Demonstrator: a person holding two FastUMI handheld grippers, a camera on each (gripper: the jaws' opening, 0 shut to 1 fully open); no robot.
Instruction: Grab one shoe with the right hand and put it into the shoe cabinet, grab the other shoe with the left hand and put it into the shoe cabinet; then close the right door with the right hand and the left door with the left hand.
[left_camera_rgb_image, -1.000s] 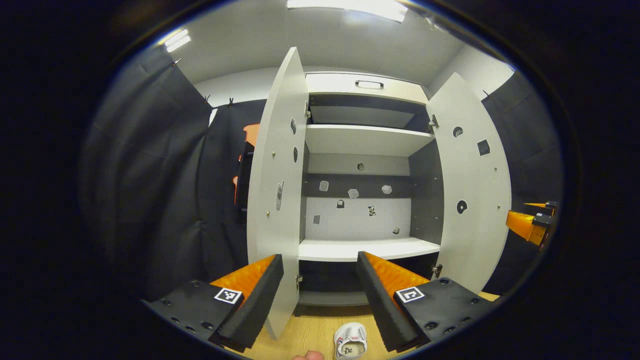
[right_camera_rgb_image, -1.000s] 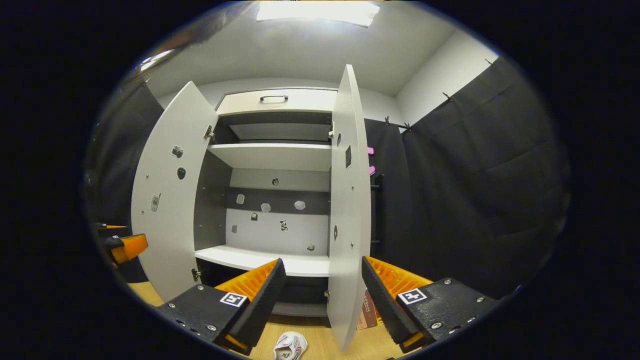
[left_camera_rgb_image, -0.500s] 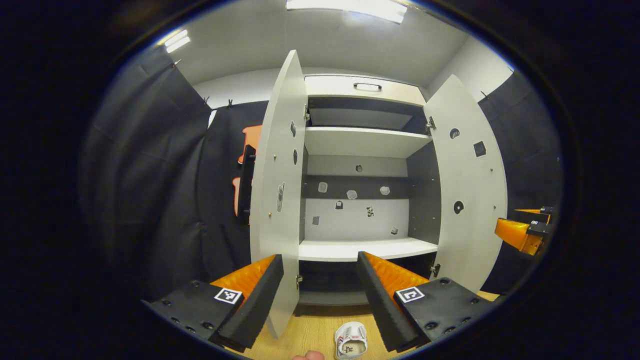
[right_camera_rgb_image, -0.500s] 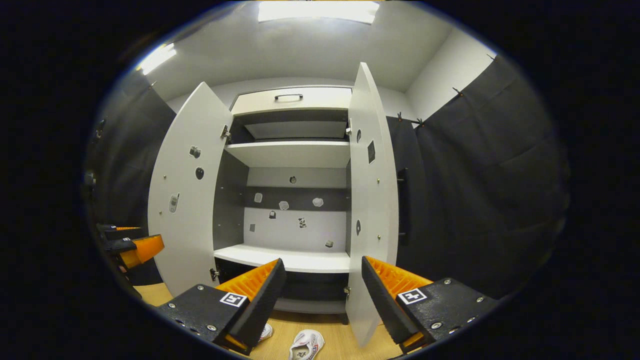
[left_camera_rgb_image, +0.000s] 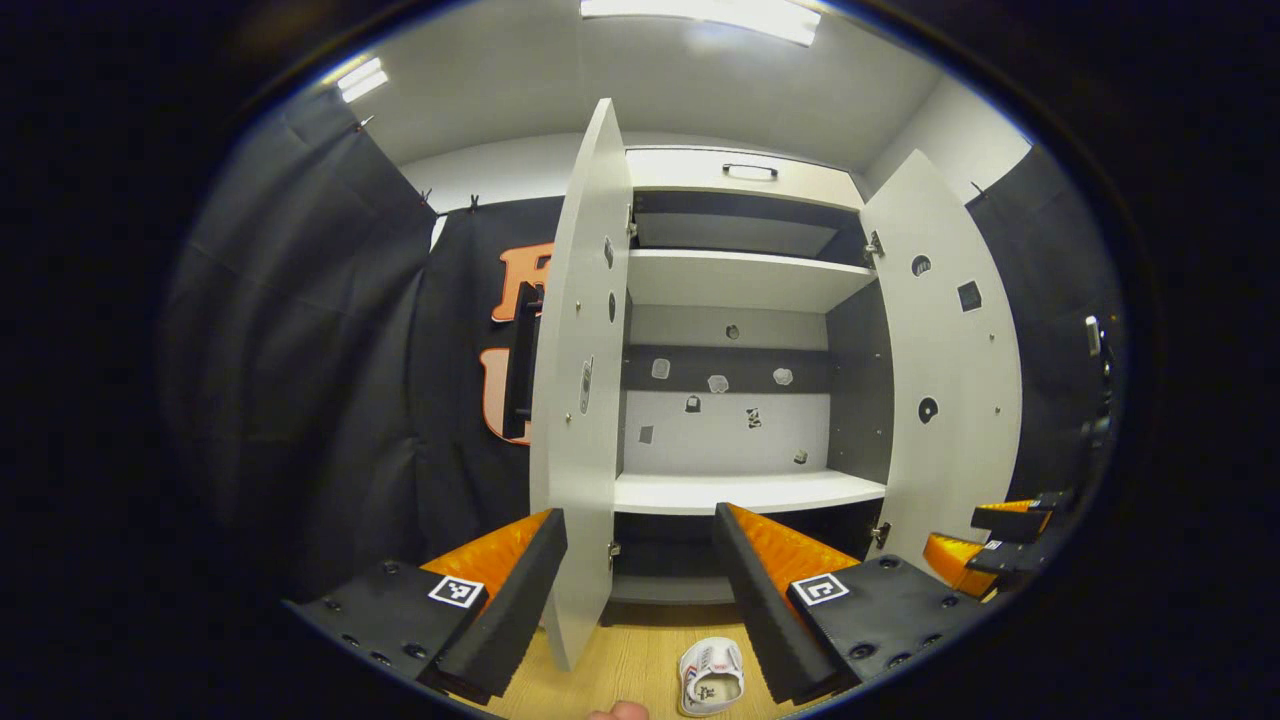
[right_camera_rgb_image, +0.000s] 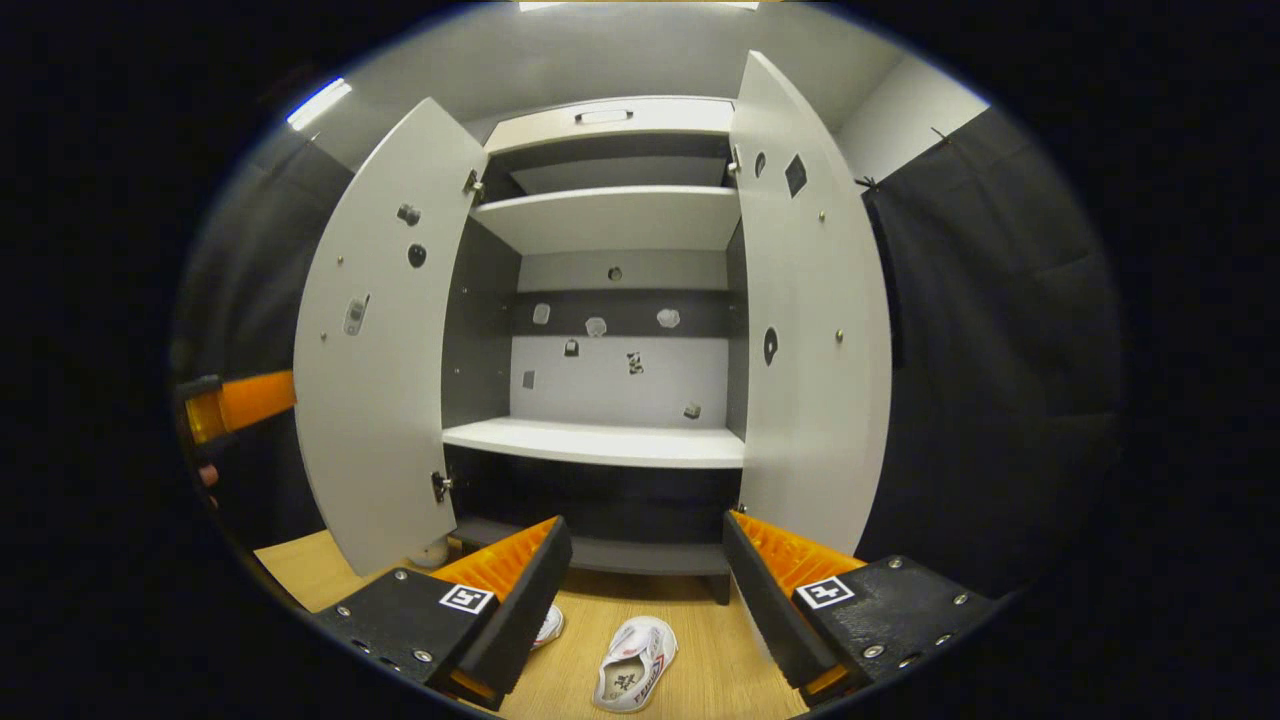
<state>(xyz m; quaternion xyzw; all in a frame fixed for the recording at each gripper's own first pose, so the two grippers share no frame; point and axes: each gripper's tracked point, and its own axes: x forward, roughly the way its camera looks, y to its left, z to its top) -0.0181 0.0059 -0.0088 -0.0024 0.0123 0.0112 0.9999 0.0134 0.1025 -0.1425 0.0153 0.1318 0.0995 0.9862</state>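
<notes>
The shoe cabinet (left_camera_rgb_image: 740, 280) (right_camera_rgb_image: 610, 210) stands ahead with both doors swung wide and its shelves bare. In the right gripper view a white shoe (right_camera_rgb_image: 632, 676) lies on the wooden floor between and below my fingers, and a second shoe (right_camera_rgb_image: 547, 626) peeks out from behind the left finger. My right gripper (right_camera_rgb_image: 640, 570) is open above them and holds nothing. The left gripper view has one white shoe (left_camera_rgb_image: 712, 677) on the floor just below my left gripper (left_camera_rgb_image: 640, 560), which is open and holds nothing. The right gripper (left_camera_rgb_image: 990, 545) shows low at that view's right edge.
The left door (left_camera_rgb_image: 585, 380) (right_camera_rgb_image: 380, 330) and the right door (left_camera_rgb_image: 945, 370) (right_camera_rgb_image: 810, 310) stick out toward me on either side of the opening. Black cloth walls close in on both sides. The wooden floor (right_camera_rgb_image: 690, 690) runs in front of the cabinet. A fingertip (left_camera_rgb_image: 618, 712) shows at the bottom edge.
My right gripper has swung left and tipped downward, bringing both shoes into view between its fingers. The left gripper has shifted slightly; the right gripper has dropped lower in its view.
</notes>
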